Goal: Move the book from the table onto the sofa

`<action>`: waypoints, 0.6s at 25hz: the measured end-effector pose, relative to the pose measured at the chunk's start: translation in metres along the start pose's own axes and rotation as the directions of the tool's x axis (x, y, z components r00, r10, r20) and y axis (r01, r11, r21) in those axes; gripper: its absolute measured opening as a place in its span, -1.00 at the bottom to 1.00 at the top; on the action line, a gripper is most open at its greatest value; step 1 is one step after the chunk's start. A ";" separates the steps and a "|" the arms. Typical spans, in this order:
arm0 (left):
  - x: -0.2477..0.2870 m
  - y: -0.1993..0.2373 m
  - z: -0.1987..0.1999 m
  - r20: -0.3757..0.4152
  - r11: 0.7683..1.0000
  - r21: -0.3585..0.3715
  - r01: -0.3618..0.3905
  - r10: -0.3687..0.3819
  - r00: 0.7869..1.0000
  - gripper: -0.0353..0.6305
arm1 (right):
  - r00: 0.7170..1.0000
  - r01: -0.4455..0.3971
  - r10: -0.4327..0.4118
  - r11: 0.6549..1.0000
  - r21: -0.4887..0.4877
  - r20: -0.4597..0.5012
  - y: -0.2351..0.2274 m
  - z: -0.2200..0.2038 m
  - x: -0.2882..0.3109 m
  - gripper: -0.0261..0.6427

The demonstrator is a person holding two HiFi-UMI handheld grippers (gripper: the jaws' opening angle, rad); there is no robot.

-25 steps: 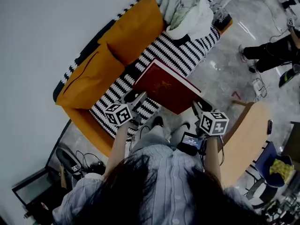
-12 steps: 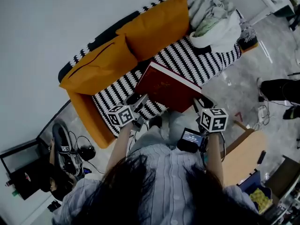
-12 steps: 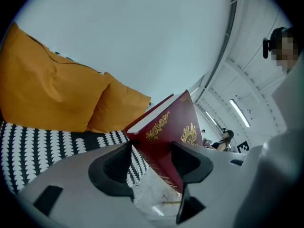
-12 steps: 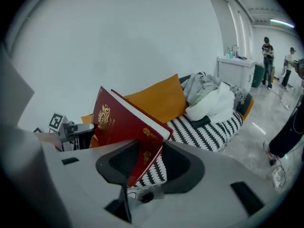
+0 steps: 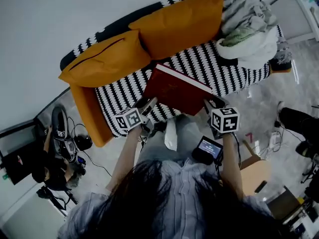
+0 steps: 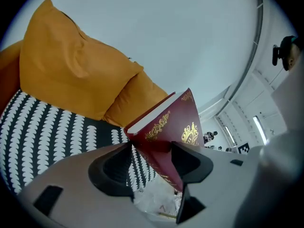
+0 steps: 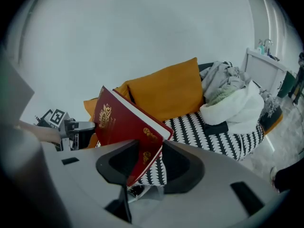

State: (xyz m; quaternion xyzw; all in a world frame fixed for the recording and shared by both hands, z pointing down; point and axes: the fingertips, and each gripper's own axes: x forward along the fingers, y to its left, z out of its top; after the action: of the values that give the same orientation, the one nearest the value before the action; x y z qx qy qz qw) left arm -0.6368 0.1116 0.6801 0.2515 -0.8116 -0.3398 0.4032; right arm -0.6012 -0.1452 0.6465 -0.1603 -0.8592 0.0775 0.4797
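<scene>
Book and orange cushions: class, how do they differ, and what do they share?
The book is dark red with gold ornament; the cushions are plain orange. The book is flat, the cushions plump. The left tool and right tool grip the book; the cushions lean against the sofa back. Both are rectangular.

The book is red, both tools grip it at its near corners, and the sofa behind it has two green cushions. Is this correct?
Not quite: the cushions are orange, not green, as the head view shows. The rest holds: the book is red, and the left tool and right tool grip its near corners, with the sofa behind it.
</scene>
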 end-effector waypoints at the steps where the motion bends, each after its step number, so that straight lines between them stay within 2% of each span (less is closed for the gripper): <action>1: 0.004 0.006 -0.002 -0.002 1.000 -0.009 -0.015 0.015 1.000 -0.12 | 1.000 -0.012 0.012 1.000 -0.009 -0.014 -0.004 0.002 0.009 -0.44; 8: 0.038 0.044 -0.011 -0.015 0.993 -0.081 -0.084 0.083 0.996 -0.12 | 0.991 -0.087 0.085 0.996 -0.023 -0.102 -0.028 0.002 0.070 -0.45; 11: 0.049 0.066 -0.011 -0.017 0.989 -0.076 -0.126 0.125 0.992 -0.12 | 0.988 -0.099 0.096 0.995 -0.018 -0.123 -0.036 0.000 0.096 -0.45; 15: 0.071 0.093 -0.023 -0.045 0.982 -0.134 -0.134 0.129 0.991 -0.12 | 0.980 -0.111 0.107 0.994 -0.015 -0.165 -0.045 -0.008 0.135 -0.45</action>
State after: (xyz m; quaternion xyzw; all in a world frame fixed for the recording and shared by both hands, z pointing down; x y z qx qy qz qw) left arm -0.6687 0.1150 0.7946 0.1752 -0.7938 -0.3626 0.4558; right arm -0.6696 -0.1403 0.7716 -0.2187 -0.8075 0.0800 0.5420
